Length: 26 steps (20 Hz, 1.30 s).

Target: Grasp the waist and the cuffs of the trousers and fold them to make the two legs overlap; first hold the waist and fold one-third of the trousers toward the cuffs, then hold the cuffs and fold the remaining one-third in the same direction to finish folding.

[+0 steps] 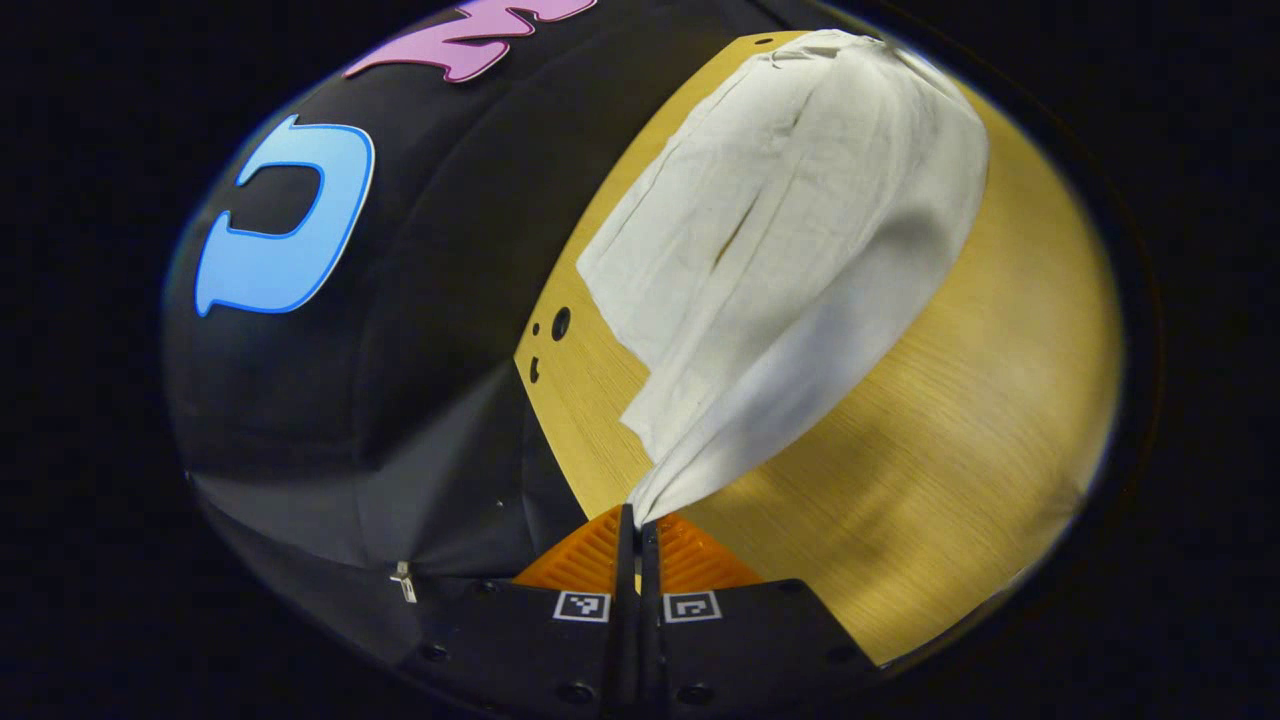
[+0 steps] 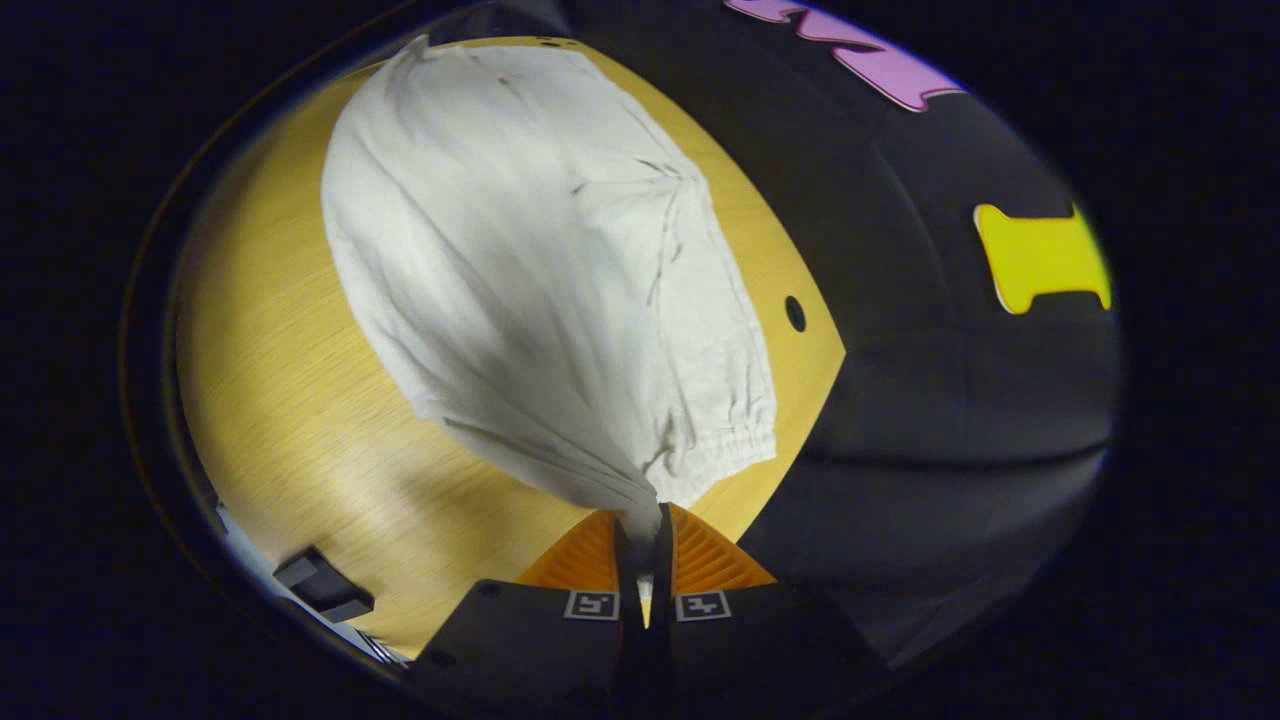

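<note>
In the left gripper view, the corner of the white trousers (image 1: 790,240) vanishes between the closed fingers of the left tool (image 1: 636,525) at lower centre, and the desk (image 1: 960,440) at lower right is smeared by blur. In the right gripper view, the pinched fabric is likewise hidden inside the right tool (image 2: 641,535), the garment's top is cut off at the upper left, and a small dark object (image 2: 325,585) at lower left is too indistinct to identify.
</note>
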### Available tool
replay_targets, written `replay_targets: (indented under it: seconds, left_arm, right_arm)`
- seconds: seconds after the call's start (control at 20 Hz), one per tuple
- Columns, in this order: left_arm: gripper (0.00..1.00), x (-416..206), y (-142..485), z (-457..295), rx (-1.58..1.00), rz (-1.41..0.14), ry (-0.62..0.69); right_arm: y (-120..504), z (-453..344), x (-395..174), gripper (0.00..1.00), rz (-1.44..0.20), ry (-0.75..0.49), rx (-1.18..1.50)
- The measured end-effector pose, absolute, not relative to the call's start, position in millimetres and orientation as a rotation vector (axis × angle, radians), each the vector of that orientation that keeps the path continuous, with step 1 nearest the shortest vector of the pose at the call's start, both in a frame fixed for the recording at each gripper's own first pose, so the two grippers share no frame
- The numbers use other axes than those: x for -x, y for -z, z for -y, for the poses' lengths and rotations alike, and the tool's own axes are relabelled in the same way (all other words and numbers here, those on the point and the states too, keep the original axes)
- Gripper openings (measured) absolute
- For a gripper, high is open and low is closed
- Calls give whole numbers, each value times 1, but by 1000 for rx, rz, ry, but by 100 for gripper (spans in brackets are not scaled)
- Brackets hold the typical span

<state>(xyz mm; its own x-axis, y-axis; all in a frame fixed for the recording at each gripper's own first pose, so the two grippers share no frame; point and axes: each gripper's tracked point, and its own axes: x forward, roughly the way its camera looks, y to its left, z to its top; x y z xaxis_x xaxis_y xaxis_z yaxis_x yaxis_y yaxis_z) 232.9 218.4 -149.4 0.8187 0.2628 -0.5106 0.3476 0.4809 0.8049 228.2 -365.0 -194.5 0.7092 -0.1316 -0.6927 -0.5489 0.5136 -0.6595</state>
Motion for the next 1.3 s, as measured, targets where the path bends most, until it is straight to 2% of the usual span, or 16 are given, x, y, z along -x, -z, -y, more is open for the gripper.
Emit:
replay_targets:
  seconds: [0.3, 0.65, 0.8, 1.0, 1.1, 1.15, 1.2, 1.3]
  left_arm:
    - [5, -290, 100, -204, -1040, -547, 18]
    - [5, -386, 60, -192, -1033, -462, 1]
    - [5, -435, 61, -189, -985, -450, -13]
    - [5, -490, 86, -191, -926, -488, -37]
    - [5, -506, 102, -185, -869, -480, -53]
    - [5, -511, 109, -182, -834, -472, -62]
    - [6, -512, 116, -180, -783, -466, -100]
    - [33, -510, 131, -172, -701, -466, -115]
  right_arm:
    - [147, 375, -271, 5, -749, -63, 722]
    - [32, 346, -275, 5, -677, 70, 478]
    - [9, 349, -280, 5, -684, 156, 387]
    - [-16, 350, -285, 6, -714, 202, 194]
    - [-30, 354, -281, 8, -767, 244, 24]
    - [-39, 357, -281, 13, -785, 263, -32]
    - [-47, 361, -282, 17, -783, 277, -53]
    - [-51, 365, -280, 25, -768, 289, -79]
